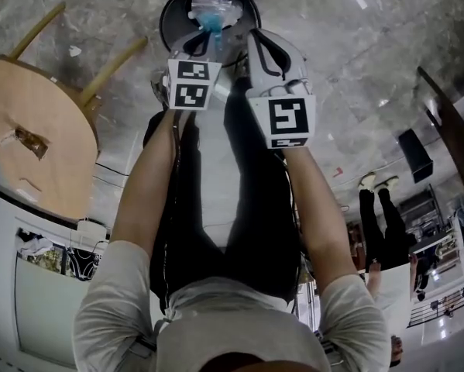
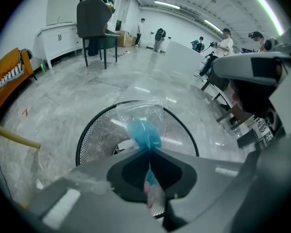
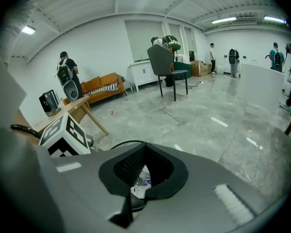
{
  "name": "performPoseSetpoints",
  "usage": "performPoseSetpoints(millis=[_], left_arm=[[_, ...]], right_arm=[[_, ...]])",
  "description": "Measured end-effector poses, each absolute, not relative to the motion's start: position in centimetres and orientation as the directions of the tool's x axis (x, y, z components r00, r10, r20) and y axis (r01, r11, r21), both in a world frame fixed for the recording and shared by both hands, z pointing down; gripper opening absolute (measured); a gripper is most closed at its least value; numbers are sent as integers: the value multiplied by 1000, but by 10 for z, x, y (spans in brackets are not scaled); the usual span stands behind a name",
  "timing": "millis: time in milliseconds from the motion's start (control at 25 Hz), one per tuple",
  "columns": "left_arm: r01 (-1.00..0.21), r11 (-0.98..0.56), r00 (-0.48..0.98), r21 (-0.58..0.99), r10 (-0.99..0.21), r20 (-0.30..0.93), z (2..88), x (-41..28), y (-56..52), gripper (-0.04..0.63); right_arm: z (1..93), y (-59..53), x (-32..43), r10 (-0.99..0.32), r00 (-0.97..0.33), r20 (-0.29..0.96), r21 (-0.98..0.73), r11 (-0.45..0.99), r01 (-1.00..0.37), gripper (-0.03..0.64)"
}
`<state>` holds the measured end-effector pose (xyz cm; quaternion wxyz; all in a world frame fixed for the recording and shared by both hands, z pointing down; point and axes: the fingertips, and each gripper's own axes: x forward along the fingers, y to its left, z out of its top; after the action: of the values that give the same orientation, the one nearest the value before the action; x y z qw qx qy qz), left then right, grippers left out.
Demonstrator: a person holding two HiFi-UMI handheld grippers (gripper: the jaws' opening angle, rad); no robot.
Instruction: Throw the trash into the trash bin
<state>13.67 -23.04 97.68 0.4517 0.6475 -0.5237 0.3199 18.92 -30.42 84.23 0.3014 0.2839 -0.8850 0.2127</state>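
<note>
A black mesh trash bin (image 1: 170, 14) stands on the grey floor at the top of the head view, with some white trash inside. My left gripper (image 1: 208, 41) hangs over its opening, shut on a clear plastic bag with a blue wad inside (image 1: 214, 18). In the left gripper view the bag (image 2: 141, 127) sticks out past the closed jaws (image 2: 150, 152), directly above the bin (image 2: 99, 135). My right gripper (image 1: 256, 45) is beside it on the right, at the bin's edge, shut with nothing seen in it. The right gripper view shows its closed jaws (image 3: 144, 147) over the bin (image 3: 128, 166).
A round wooden table (image 1: 30, 130) with a wrapper (image 1: 18, 139) on it stands to the left. A paper scrap (image 1: 75, 50) lies on the floor near its legs. A dark chair (image 3: 167, 64) and several people stand farther off in the room.
</note>
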Motion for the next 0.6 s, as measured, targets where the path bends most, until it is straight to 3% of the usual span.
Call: performPoseSetpoints(millis=[600], left_arm=[[-961,-62,275,268,-276,921,1049,145,-239,29]], right_arm=[[865,-337,195,-437,-643,629,-194,713,-674,8]])
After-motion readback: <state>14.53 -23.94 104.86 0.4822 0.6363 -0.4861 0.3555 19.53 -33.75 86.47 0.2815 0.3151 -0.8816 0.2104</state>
